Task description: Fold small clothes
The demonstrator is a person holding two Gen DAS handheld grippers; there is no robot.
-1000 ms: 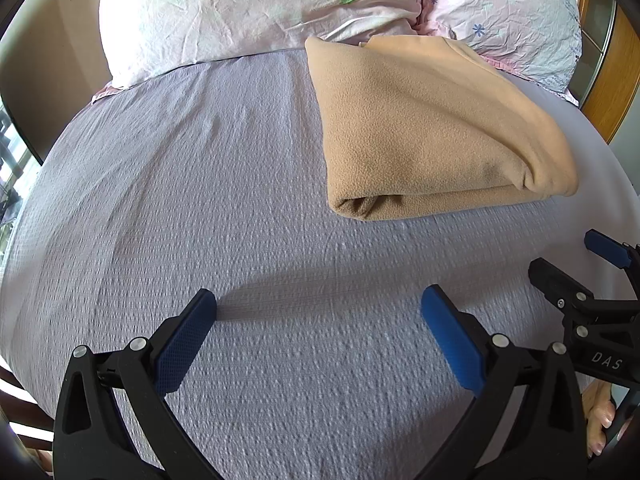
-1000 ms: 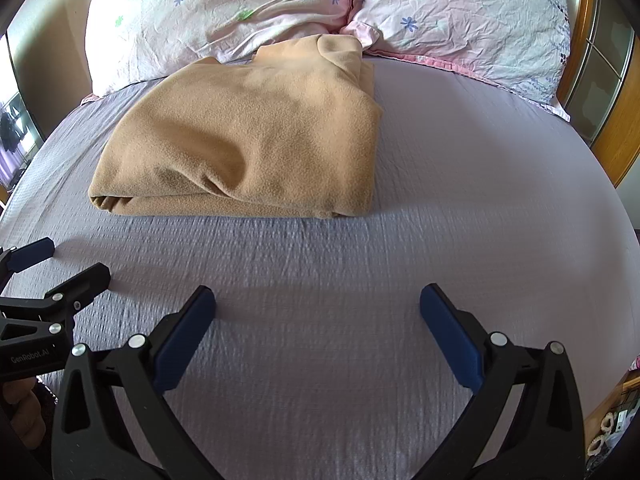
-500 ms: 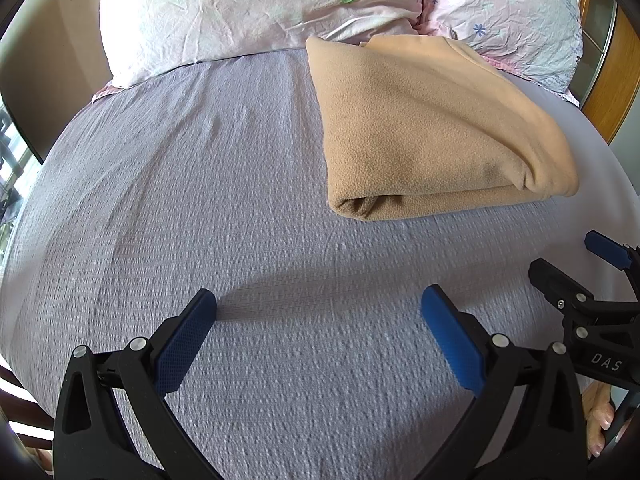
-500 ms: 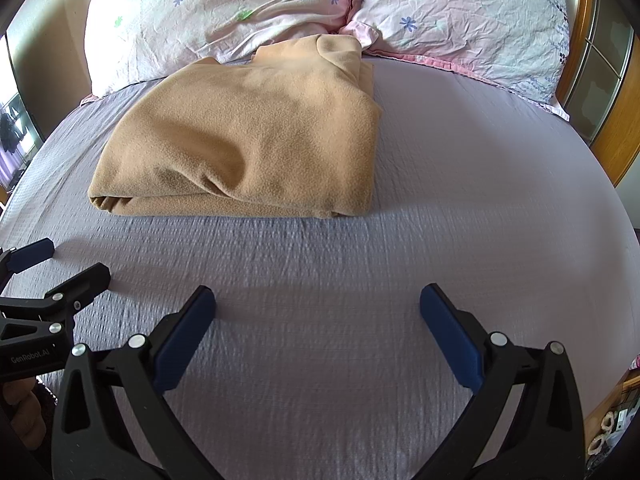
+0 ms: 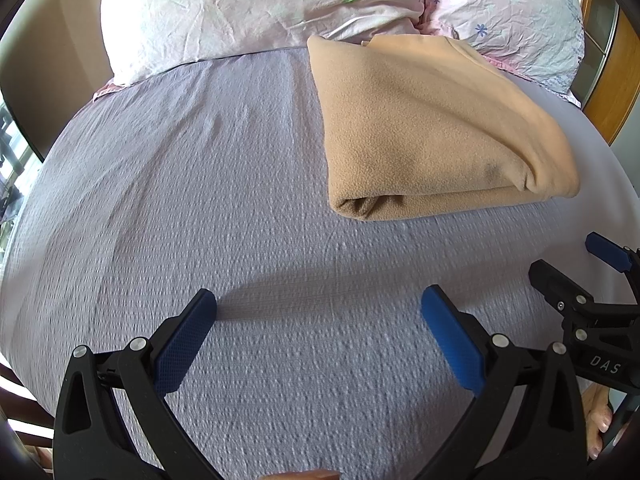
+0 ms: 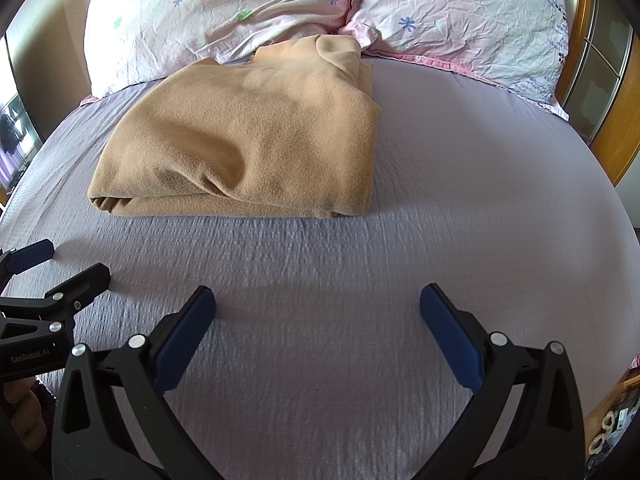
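Nearest, the left gripper [image 5: 318,320] and right gripper [image 6: 318,318] hover over the lilac sheet [image 6: 460,200], both with jaws spread wide and holding nothing, as half a second ago. Beyond them the tan garment [image 6: 248,136] lies folded on the sheet, unmoved, its far edge touching the floral pillows [image 6: 224,12]. Only slight blur in the sheet's texture differs from the earlier frames.

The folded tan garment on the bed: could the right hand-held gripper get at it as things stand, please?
Probably yes. The right hand-held gripper is open, and only bare bedsheet lies between it and the tan garment; nothing blocks its near edge.
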